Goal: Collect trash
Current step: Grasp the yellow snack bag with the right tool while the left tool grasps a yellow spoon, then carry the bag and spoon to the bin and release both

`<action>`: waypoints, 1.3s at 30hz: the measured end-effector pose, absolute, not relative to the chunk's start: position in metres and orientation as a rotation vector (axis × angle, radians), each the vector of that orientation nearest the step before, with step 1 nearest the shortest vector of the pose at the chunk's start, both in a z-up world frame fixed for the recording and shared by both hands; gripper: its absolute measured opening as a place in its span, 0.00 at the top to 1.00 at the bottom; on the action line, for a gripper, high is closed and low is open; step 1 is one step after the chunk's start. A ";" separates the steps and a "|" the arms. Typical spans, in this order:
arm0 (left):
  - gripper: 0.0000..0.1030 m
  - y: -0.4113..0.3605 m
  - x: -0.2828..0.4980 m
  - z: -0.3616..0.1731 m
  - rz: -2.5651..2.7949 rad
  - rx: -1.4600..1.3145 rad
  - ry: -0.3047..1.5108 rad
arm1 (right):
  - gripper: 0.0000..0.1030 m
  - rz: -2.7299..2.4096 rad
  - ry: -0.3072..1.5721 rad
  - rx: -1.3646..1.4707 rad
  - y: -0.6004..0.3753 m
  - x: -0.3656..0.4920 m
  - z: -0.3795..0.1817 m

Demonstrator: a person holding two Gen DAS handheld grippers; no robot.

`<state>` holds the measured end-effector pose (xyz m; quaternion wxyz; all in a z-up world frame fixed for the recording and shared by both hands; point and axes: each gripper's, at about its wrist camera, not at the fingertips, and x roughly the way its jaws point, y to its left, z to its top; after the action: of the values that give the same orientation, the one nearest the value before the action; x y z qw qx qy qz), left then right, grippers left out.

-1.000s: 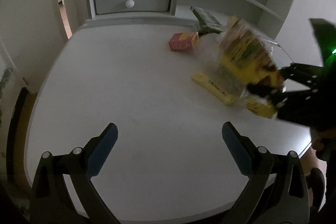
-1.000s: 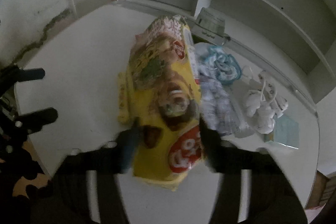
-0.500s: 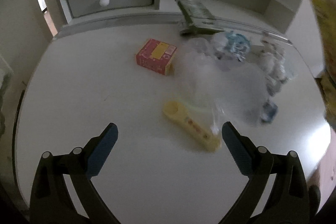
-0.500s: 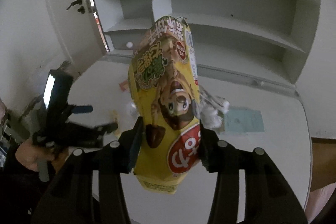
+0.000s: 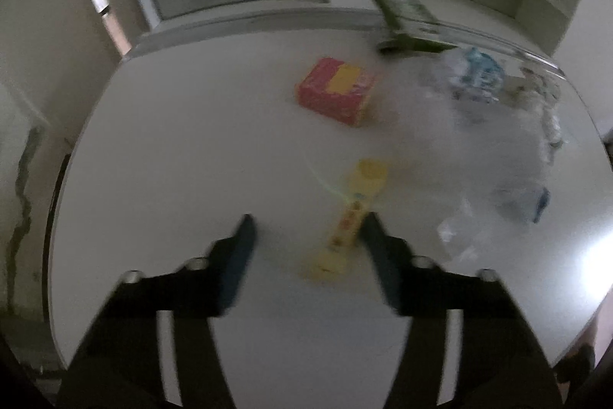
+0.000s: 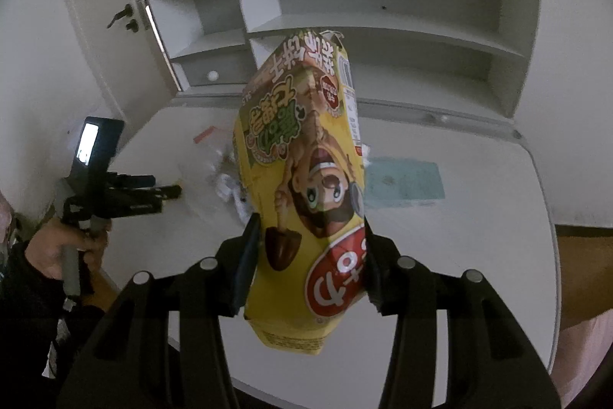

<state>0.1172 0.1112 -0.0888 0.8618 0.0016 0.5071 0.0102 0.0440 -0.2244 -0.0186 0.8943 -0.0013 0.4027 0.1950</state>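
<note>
Fingers (image 6: 245, 267) of the right gripper (image 6: 310, 263) clamp a big yellow snack bag (image 6: 306, 179), cartoon face upside down, held above the white desk (image 6: 479, 217). Left gripper (image 5: 306, 244) jaws are closing around a slim yellow wrapper (image 5: 352, 217) lying on the desk, not yet pressing.

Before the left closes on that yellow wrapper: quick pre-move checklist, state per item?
1. Yellow wrapper between the left gripper fingers: ok, but off-centre, close to one finger.
2. Left jaws: closing; pads not yet pressing on both sides: not ok.
3. Red box clear of the closing path: ok, well beyond the tips.
4. Clear plastic bag out of the pinch: cannot tell, its edge is blurred.
5. Right gripper grip on yellow snack bag: ok, held off the table.
</note>
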 end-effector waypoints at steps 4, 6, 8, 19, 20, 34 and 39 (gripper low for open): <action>0.88 0.096 0.112 -0.084 -0.100 0.056 1.064 | 0.54 0.341 0.843 0.018 -0.257 0.034 -0.021; 0.88 0.094 0.108 -0.078 -0.096 0.070 1.053 | 0.54 0.296 0.842 0.037 -0.279 0.027 -0.021; 0.88 0.092 0.098 -0.060 -0.093 0.085 1.012 | 0.54 0.244 0.845 0.064 -0.306 0.018 -0.023; 0.88 -0.068 0.053 0.033 -0.433 0.159 0.780 | 0.54 -0.159 0.858 0.288 -0.495 -0.067 -0.070; 0.88 -0.099 0.049 0.033 -0.503 0.172 0.770 | 0.54 -0.188 0.862 0.311 -0.511 -0.076 -0.078; 0.88 -0.440 -0.035 -0.101 -1.148 0.407 0.937 | 0.54 -0.392 1.115 0.584 -0.642 -0.158 -0.239; 0.88 -0.498 -0.042 -0.176 -1.169 0.506 1.032 | 0.54 -0.399 1.205 0.625 -0.659 -0.161 -0.290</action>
<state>-0.0419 -0.4978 -0.1758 0.6824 0.2256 0.4599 -0.5214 -0.1605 -0.6592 -0.2902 0.7601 0.2870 0.5536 -0.1831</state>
